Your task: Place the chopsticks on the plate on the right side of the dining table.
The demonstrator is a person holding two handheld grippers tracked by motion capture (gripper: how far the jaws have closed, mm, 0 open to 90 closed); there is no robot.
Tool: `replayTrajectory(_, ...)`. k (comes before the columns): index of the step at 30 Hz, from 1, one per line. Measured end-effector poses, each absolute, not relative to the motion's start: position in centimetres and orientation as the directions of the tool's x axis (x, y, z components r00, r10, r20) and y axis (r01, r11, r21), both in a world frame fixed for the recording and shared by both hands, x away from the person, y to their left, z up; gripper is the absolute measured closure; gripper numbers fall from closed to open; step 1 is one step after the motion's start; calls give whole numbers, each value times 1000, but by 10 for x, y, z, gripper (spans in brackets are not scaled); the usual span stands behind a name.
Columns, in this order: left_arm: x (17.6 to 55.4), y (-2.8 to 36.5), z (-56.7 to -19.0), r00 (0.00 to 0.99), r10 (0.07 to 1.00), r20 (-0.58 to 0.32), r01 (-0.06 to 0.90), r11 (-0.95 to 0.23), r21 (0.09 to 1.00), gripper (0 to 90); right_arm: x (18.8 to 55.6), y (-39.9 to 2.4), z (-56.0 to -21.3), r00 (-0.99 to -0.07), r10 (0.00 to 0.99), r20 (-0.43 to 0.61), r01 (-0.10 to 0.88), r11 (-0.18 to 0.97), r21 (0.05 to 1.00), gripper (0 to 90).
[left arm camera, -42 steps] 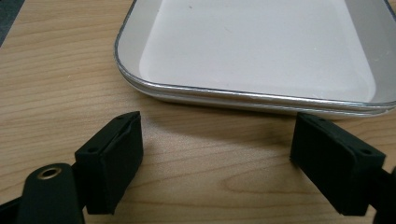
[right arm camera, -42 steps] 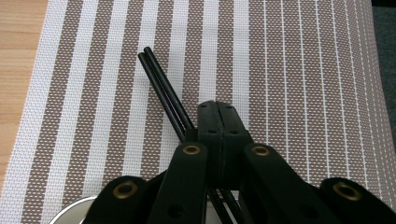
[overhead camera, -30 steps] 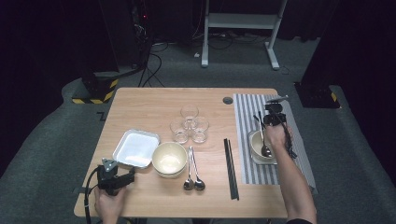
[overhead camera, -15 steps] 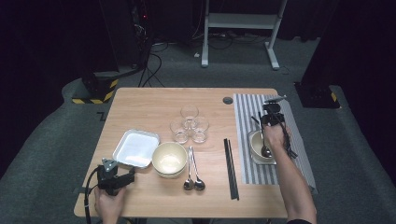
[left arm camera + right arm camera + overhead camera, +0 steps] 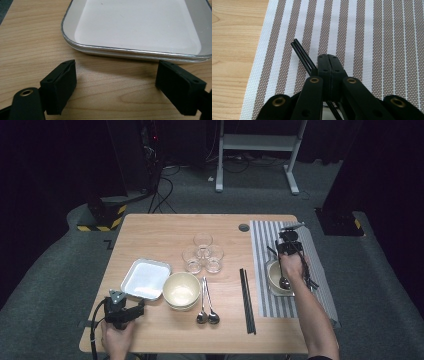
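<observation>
Right gripper [image 5: 329, 75], centre frame, jaws clamped on thin black chopsticks [image 5: 302, 55] over striped woven placemat [image 5: 367, 37] (likely for place-setting). Left gripper [image 5: 116, 87] open, idle beside white rectangular tray [image 5: 135, 25].

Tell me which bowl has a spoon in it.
The bowl on the striped mat, at the table's right, holds the spoon. The other bowl, beside the white tray, is empty.

I can make out no change on the table [image 5: 150, 235]. My left tool [image 5: 115, 85] and right tool [image 5: 329, 58] sit as they did a second ago.
</observation>
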State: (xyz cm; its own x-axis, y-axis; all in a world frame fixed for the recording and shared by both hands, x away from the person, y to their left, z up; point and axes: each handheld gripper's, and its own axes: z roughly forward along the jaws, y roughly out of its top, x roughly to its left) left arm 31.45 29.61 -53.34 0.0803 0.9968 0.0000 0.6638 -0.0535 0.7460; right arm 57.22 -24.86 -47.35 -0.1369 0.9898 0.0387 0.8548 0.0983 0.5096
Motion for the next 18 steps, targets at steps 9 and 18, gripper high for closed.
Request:
replayTrajectory(9, 315, 296, -533, 80, 997, 0, 664, -54, 746, 172, 572, -245, -474, -148, 988, 48, 856, 103, 506, 897)
replayTrajectory(18, 315, 296, -534, 79, 997, 0, 663, -53, 747, 172, 571, -245, -474, -162, 986, 47, 858, 117, 501, 896)
